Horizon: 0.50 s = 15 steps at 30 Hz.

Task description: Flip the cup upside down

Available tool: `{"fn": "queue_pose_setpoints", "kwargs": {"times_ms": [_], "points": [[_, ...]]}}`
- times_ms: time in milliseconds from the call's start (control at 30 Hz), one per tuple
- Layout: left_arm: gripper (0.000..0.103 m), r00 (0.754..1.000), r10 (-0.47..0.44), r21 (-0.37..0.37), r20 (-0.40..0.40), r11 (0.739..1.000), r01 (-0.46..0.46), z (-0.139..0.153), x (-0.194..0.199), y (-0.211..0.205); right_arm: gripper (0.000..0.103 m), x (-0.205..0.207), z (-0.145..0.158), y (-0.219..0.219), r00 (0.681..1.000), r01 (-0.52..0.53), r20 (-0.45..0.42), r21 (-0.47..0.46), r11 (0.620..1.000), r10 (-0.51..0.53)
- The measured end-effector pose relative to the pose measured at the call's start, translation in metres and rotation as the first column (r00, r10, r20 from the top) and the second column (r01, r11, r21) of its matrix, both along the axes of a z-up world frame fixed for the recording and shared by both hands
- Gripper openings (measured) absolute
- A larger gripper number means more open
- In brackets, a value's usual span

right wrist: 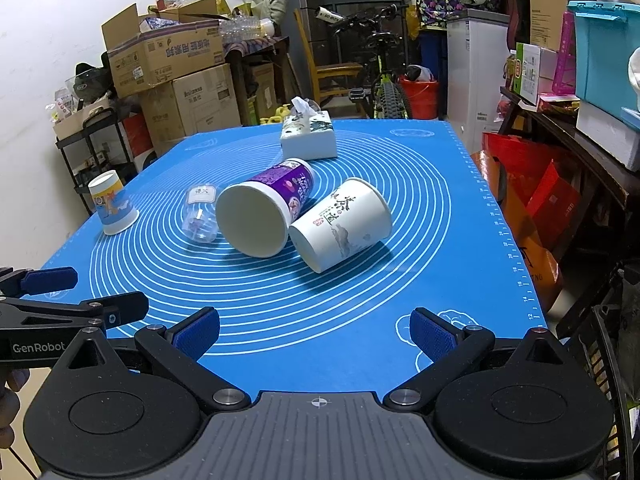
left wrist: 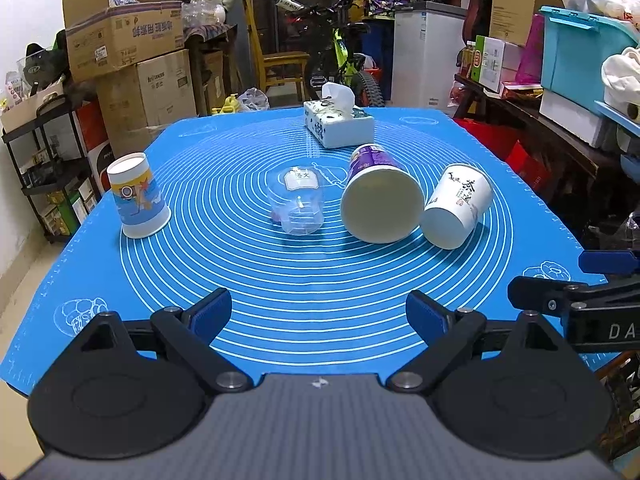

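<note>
Both my claws, left (left wrist: pixel 319 314) and right (right wrist: pixel 315 330), gape wide, holding nothing, over the mat's (left wrist: pixel 304 280) near edge. Purple cup (left wrist: pixel 378 196) and white cup (left wrist: pixel 456 208) lie on their sides mid-mat, touching.

"GenRobot" reads in pale letters on the left gripper's (right wrist: pixel 64 292) black body, seen from the right wrist. From the left wrist, "DA" shows on the right gripper (left wrist: pixel 592 276), cut off at the frame edge. Scale numbers 12, 14, 16, 20 climb the blue mat's (right wrist: pixel 516 280) right margin.
</note>
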<state>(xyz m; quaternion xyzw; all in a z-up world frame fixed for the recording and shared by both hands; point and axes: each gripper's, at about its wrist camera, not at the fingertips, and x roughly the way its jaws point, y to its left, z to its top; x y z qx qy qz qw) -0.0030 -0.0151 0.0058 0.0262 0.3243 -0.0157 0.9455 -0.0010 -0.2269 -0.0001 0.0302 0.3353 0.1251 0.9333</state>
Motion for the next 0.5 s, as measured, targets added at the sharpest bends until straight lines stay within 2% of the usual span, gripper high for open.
{"fn": "queue_pose_setpoints", "kwargs": {"times_ms": [500], "points": [[0.093,1.000,0.000,-0.002,-0.004,1.000,0.000,0.0004,-0.0004,0.0001,0.100,0.0000,0.0017,-0.0004,1.000,-0.001,0.000,0.000,1.000,0.001]]}}
